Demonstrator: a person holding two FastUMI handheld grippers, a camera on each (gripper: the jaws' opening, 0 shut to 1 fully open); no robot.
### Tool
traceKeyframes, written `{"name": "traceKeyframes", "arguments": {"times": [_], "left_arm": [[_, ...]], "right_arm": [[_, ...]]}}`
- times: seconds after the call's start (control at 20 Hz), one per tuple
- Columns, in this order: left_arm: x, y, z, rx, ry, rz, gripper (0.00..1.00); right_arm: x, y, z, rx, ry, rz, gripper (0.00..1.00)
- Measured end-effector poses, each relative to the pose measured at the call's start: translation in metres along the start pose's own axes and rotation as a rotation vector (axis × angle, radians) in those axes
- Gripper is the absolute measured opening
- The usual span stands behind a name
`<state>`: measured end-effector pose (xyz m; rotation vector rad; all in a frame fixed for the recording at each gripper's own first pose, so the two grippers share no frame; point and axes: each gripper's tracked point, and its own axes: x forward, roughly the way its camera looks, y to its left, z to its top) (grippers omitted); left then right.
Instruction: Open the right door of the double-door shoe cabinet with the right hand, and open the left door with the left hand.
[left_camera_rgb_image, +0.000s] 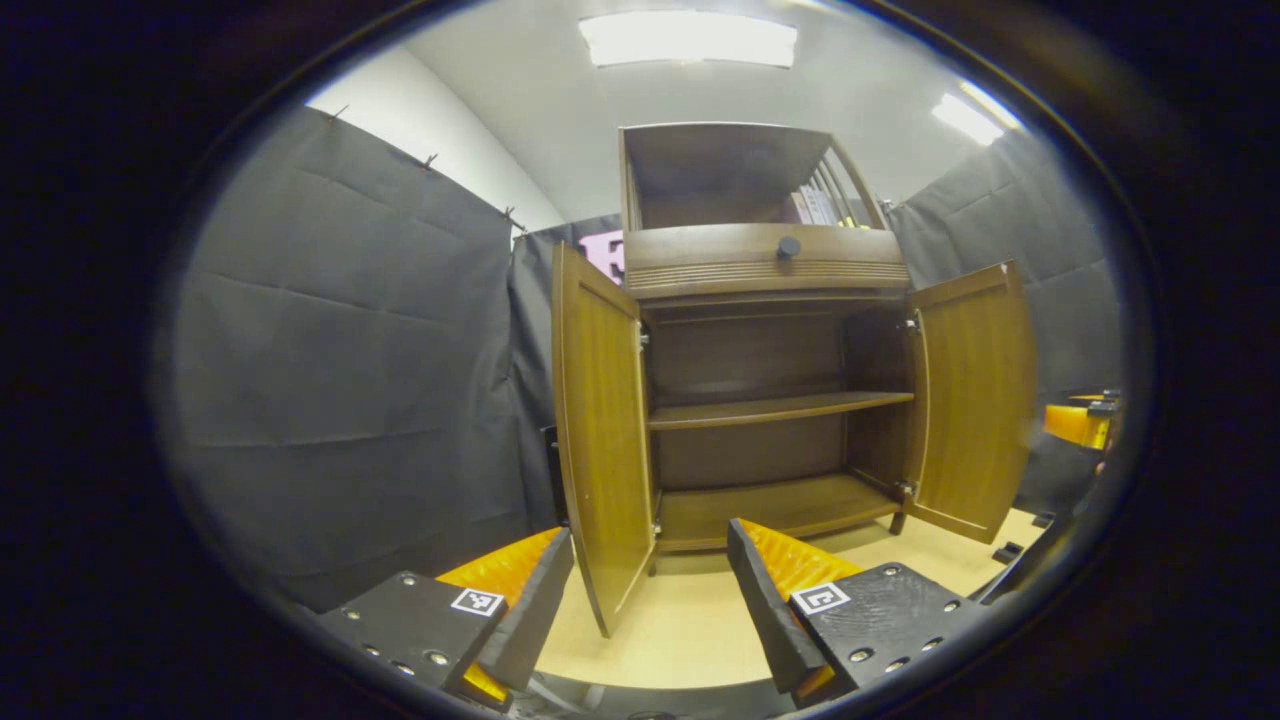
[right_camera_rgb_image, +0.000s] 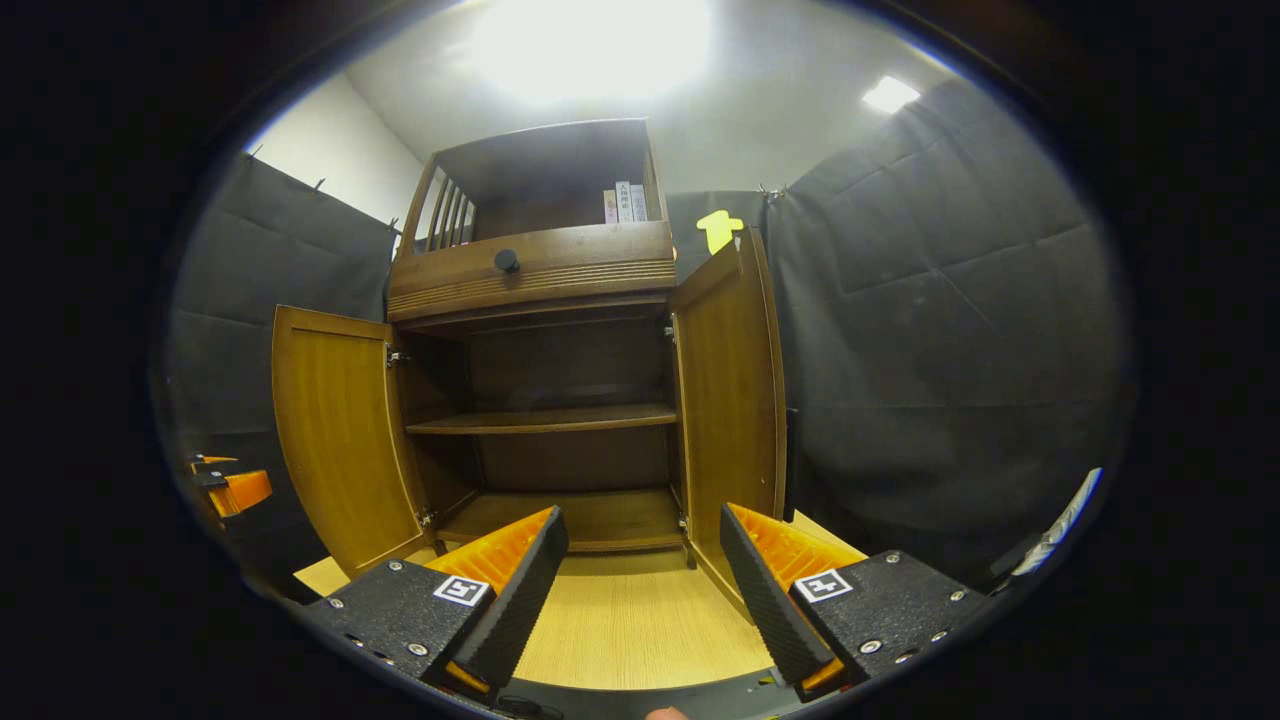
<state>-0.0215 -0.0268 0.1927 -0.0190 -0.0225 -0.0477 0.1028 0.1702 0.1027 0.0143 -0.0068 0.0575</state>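
You are working under ceiling panels (left_camera_rgb_image: 688, 38) that are lighting the booth evenly in the left gripper view, while in the right gripper view the panel (right_camera_rgb_image: 590, 45) overhead is blowing out into white glare. The cabinet interior (right_camera_rgb_image: 560, 370) is sitting in soft shadow. The fisheye is bending straight edges toward the rim, where detail is darkening and softening. The floor (left_camera_rgb_image: 680, 620) is glowing brightly.

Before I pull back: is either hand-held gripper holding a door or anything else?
Nothing is held. Left hand-held gripper and right hand-held gripper are open; both doors hang open.
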Motion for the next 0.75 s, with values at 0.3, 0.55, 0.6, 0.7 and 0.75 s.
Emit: {"name": "traceKeyframes", "arguments": {"times": [0.3,0.55,0.6,0.7,0.75], "left_arm": [[0.0,0.009,0.004,0.007,-0.01,0.038,0.94],[-0.003,0.011,0.008,0.012,-0.014,0.05,0.94],[-0.003,0.011,0.008,0.011,-0.015,0.05,0.94],[-0.001,0.01,0.01,0.014,-0.016,0.049,0.94],[0.0,0.01,0.011,0.017,-0.019,0.048,0.94]], "right_arm": [[0.001,0.0,0.002,-0.006,-0.008,-0.002,0.95],[0.001,-0.001,0.004,-0.013,-0.014,-0.003,0.95],[0.001,-0.001,0.003,-0.014,-0.013,-0.002,0.95],[0.001,-0.001,0.005,-0.014,-0.014,-0.001,0.95],[0.0,0.0,0.005,-0.016,-0.015,-0.002,0.95]]}}
